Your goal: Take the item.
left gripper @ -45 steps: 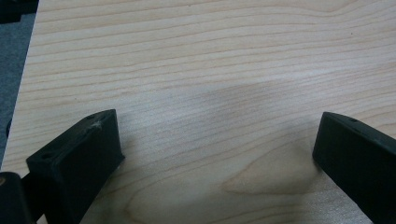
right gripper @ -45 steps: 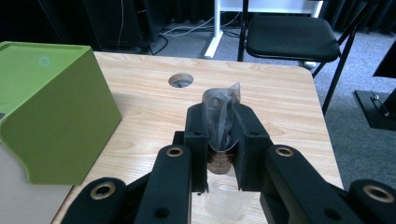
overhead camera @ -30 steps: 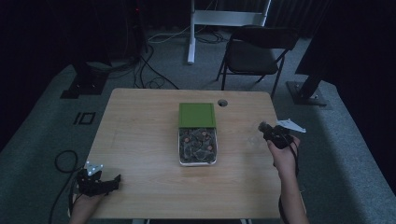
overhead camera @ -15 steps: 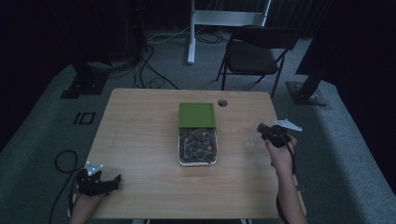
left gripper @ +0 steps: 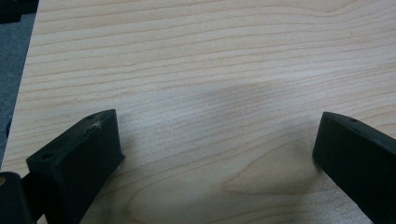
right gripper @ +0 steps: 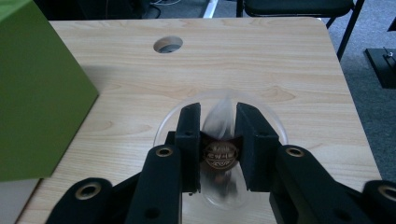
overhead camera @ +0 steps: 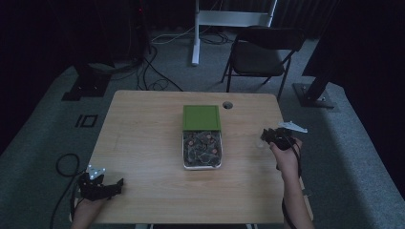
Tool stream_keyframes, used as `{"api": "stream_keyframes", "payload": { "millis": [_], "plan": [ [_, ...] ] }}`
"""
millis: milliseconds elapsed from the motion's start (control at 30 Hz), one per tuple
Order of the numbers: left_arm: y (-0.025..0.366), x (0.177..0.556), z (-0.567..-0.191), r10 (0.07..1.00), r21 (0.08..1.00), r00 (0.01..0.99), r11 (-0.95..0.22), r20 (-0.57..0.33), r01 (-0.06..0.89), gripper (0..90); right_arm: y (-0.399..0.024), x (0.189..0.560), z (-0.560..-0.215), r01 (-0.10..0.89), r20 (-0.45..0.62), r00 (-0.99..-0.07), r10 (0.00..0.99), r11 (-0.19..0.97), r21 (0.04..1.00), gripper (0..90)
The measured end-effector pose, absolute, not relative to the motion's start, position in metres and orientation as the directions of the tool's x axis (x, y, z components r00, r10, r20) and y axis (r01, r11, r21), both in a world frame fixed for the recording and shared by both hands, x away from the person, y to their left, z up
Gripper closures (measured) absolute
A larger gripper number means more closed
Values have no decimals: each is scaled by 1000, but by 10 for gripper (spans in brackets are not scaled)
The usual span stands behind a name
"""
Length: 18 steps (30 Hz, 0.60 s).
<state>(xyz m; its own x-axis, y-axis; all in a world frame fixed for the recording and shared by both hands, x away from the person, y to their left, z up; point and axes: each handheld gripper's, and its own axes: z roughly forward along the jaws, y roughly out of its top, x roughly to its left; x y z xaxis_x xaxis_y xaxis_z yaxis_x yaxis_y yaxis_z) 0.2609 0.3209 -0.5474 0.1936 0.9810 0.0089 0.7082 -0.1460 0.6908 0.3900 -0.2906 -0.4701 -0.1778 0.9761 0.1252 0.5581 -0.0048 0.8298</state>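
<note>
My right gripper (overhead camera: 266, 136) (right gripper: 218, 112) hovers near the table's right edge, over a clear round dish (right gripper: 275, 122). Between its jaws sits a wrapped candy (right gripper: 220, 153) with a brown round middle and blurred clear twisted ends. The jaws have just been opening, but both pads still touch the candy. A metal tray (overhead camera: 202, 167) of several wrapped candies lies mid-table, with a green box (overhead camera: 201, 117) (right gripper: 32, 93) against its far end. My left gripper (overhead camera: 119, 183) (left gripper: 217, 135) rests open at the near left corner, with bare wood between its jaws.
The wooden table (overhead camera: 143, 133) has a round cable hole (overhead camera: 227, 105) (right gripper: 168, 45) behind the green box. A folding chair (overhead camera: 260, 52) and stand legs are on the floor beyond the far edge. Cables lie on the floor at the left.
</note>
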Motion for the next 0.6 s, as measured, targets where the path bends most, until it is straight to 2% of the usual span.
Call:
{"api": "stream_keyframes", "payload": {
  "millis": [167, 600],
  "plan": [
    [321, 261, -547, 981, 691, 194, -146, 9, 708, 17, -292, 389, -464, 555, 131, -177, 976, -11, 832, 634],
    [321, 261, -547, 981, 691, 193, -146, 9, 708, 17, -291, 381, -459, 541, 128, -207, 970, 4, 841, 613]
  ]
}}
